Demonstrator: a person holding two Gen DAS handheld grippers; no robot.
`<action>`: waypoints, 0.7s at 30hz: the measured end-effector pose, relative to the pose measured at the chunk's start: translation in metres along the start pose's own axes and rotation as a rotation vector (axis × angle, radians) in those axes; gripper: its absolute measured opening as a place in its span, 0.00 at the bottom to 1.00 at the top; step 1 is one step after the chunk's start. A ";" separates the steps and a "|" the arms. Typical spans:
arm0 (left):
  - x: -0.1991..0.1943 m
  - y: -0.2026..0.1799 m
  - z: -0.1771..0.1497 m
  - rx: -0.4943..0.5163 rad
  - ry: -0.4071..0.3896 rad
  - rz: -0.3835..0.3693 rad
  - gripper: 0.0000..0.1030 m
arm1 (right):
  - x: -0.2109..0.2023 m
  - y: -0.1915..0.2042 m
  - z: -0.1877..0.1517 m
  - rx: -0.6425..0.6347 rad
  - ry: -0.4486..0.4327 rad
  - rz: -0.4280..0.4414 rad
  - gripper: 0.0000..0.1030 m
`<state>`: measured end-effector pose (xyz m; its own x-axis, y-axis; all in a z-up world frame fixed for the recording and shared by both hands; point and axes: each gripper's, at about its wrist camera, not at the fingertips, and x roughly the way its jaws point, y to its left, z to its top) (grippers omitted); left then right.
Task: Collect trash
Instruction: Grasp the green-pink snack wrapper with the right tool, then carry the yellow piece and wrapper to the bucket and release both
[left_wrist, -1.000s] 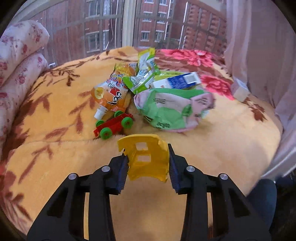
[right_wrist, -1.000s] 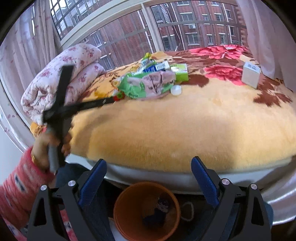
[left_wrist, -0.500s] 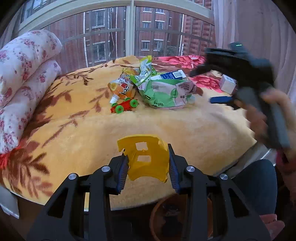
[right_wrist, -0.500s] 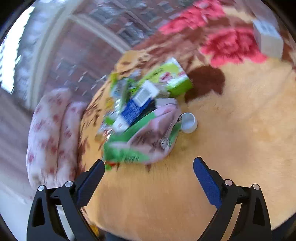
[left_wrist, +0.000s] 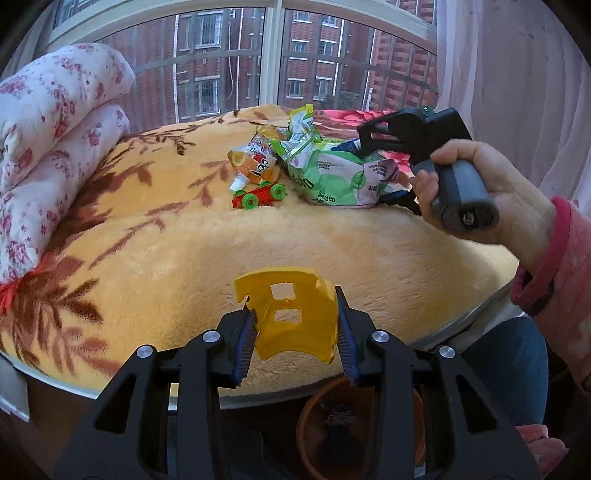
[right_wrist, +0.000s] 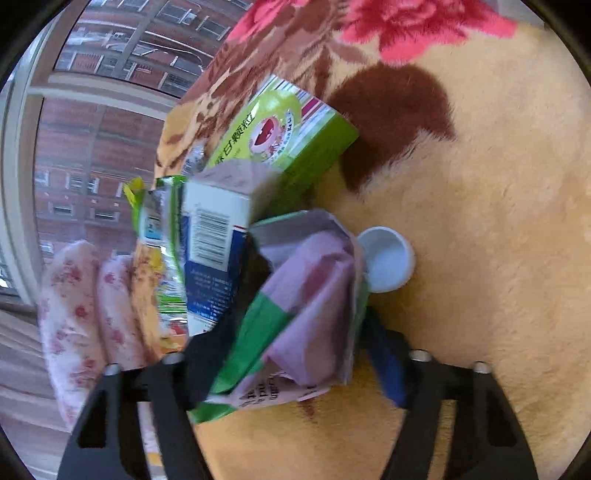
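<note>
Clamping the crumpled green/pink bag (right_wrist: 295, 325) at lower centre of its view, right gripper (right_wrist: 295, 365) has just been closing, bag between jaws. Left gripper (left_wrist: 295, 328) grips yellow plastic piece (left_wrist: 291, 314) above the bin (left_wrist: 314, 424), not dropped yet. Cartons, pouch (left_wrist: 255, 164), white cap (right_wrist: 388, 258) remain on bed (left_wrist: 166, 240). Bin contents too dark to read.

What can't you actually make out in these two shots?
- Bin contents, left wrist view: dark, and the left gripper holding the yellow piece covers much of it.
- Right gripper pads, right wrist view: its jaws have just been closing around the green-pink bag, which hides the left pad.
- Blue carton print: motion blur.
- Pouch label, left wrist view: too small.
</note>
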<state>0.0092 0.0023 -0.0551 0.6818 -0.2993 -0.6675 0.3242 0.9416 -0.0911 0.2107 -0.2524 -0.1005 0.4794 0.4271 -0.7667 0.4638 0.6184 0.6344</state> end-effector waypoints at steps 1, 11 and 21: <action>0.000 0.001 0.000 -0.002 0.000 0.002 0.36 | -0.001 0.001 -0.002 -0.021 -0.009 -0.003 0.49; -0.002 0.001 0.001 -0.004 0.003 0.011 0.36 | -0.066 0.013 -0.027 -0.309 -0.143 -0.010 0.31; -0.008 -0.018 -0.004 0.042 0.030 -0.029 0.36 | -0.157 -0.006 -0.081 -0.641 -0.242 -0.016 0.31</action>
<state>-0.0052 -0.0118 -0.0510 0.6518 -0.3215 -0.6869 0.3712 0.9250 -0.0807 0.0724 -0.2702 0.0082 0.6638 0.3016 -0.6844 -0.0251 0.9235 0.3827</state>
